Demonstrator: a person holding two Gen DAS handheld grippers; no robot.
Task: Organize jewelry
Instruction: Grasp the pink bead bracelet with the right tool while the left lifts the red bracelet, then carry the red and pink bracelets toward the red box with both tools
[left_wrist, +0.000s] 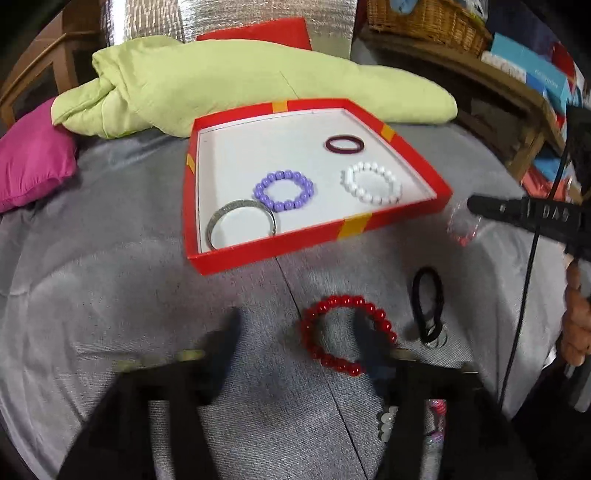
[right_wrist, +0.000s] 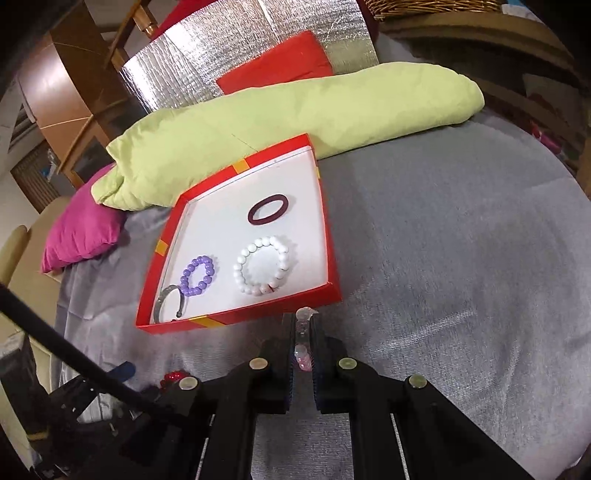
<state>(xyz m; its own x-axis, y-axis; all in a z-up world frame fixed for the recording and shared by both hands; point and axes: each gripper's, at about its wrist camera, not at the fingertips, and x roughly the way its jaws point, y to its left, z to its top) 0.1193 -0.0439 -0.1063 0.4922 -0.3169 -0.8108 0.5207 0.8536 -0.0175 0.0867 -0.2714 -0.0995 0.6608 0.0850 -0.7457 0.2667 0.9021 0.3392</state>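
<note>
Left wrist view: the left tongs (left_wrist: 299, 332) stand open over the red bead bracelet (left_wrist: 347, 334), which lies flat on the grey bed (left_wrist: 110, 295).

Right wrist view: the right tongs (right_wrist: 303, 325) pinch a clear pink bracelet (right_wrist: 305, 332) edge-on, long axis pointing toward the red tray (right_wrist: 273, 314).

The right gripper (left_wrist: 476, 206) bears raised letters reading "DAS".
</note>
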